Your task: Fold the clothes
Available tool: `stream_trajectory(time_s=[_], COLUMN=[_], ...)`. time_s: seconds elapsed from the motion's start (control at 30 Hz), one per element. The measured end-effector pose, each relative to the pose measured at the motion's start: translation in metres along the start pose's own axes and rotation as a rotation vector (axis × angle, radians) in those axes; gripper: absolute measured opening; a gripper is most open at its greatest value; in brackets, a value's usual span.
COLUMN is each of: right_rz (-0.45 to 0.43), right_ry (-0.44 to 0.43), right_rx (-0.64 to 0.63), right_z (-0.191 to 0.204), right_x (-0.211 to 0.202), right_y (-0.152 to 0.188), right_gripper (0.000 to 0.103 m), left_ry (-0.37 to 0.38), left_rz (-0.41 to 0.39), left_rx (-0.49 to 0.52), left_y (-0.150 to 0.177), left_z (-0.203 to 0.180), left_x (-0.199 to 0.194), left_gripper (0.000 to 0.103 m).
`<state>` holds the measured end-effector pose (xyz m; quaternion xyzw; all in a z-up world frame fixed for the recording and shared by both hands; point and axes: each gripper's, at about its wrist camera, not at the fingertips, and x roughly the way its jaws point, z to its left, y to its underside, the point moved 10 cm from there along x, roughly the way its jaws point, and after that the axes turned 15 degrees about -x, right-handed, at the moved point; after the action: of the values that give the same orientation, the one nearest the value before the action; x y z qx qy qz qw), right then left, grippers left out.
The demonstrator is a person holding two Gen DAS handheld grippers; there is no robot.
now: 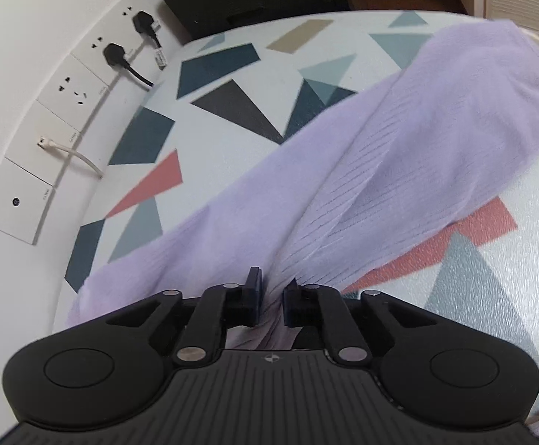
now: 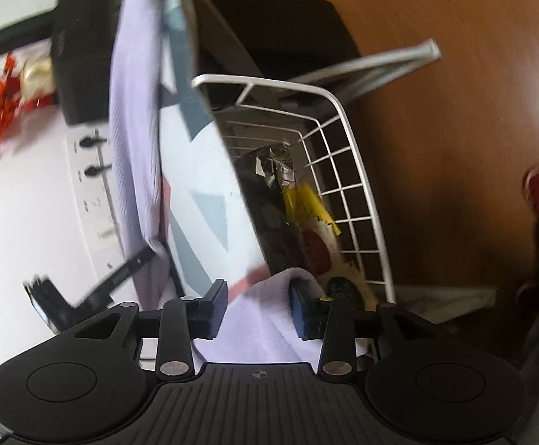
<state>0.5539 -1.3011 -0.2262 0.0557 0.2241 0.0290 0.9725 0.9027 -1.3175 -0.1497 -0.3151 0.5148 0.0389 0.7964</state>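
1 lilac garment (image 1: 343, 185), 2 black plugs (image 1: 115, 53), 1 wire basket (image 2: 347, 170).

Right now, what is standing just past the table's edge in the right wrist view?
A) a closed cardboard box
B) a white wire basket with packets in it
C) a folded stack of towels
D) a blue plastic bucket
B: the white wire basket stands beyond the edge of the patterned table, with yellow and dark packets inside it.
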Motion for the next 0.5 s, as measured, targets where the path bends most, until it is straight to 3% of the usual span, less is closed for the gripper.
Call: stream_trajectory(time_s=[0.07, 0.17, 0.27, 0.37, 0.43, 0.5], right_rz=[0.006, -0.043, -0.237, -0.489, -0.564, -0.559], right_ry=[0.000, 0.012, -0.077, -0.150, -0.147, -0.100], right_rx=[0.025, 0.002, -0.128, -0.387, -0.459, -0.434], right_z=[0.001, 0.016, 0.067, 0.119, 0.122, 0.099], right_x=[0.000, -0.013, -0.055, -0.113, -0.134, -0.133], right_y=[-0.002, -0.011, -0.034, -0.041, -0.038, -0.036], right_gripper=[0.005, 0.004, 0.004, 0.003, 0.003, 0.003], left_ry=[0.008, 0.005, -0.006, -0.050, -0.067, -0.085], left_rz=[-0.015, -0.078, -0.142, -0.224, -0.237, -0.239], left_rx=[-0.032, -0.090, -0.219, -0.322, -0.358, -0.356], left_y=[-0.008, -0.033, -0.064, -0.091, -0.099, -0.102], left_z=[0.006, 0.024, 0.054, 0.081, 0.087, 0.086], left_x=[-0.005, -0.019, -0.031, -0.040, -0.035, -0.027], left_gripper=[0.008, 0.006, 0.006, 0.006, 0.006, 0.006])
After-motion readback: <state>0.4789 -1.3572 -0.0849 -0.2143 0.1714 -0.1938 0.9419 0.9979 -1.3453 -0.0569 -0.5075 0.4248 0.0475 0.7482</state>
